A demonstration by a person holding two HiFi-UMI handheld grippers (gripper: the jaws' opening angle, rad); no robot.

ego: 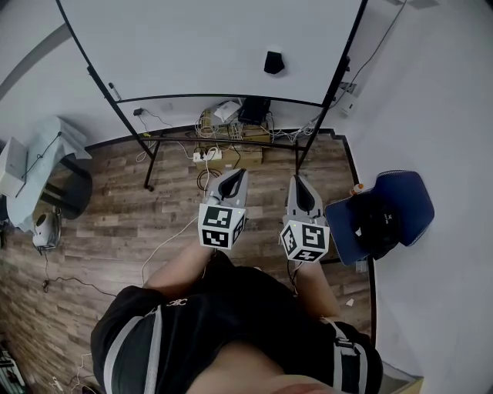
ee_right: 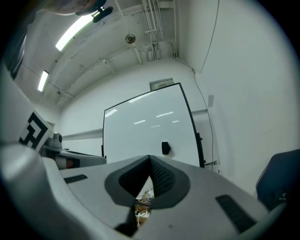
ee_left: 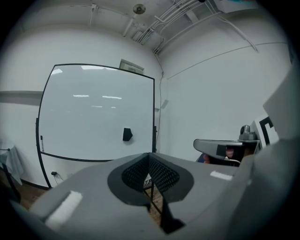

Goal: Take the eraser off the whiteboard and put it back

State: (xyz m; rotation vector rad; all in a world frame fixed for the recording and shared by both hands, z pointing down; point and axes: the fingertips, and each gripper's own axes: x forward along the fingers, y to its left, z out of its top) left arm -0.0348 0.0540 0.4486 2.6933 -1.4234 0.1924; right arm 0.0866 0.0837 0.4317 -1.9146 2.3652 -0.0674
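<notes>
Head view: eraser on whiteboard, well beyond right tool

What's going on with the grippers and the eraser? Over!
Left gripper and right gripper both shut, empty, short of the whiteboard. Eraser stuck on the whiteboard, untouched. Cables piled low under the whiteboard, well below the eraser. Over.

Looks like an office or lab room: freestanding whiteboard at the far side, cable tangle beneath, blue chair right, wood-plank floor, bare ceiling pipes
</notes>
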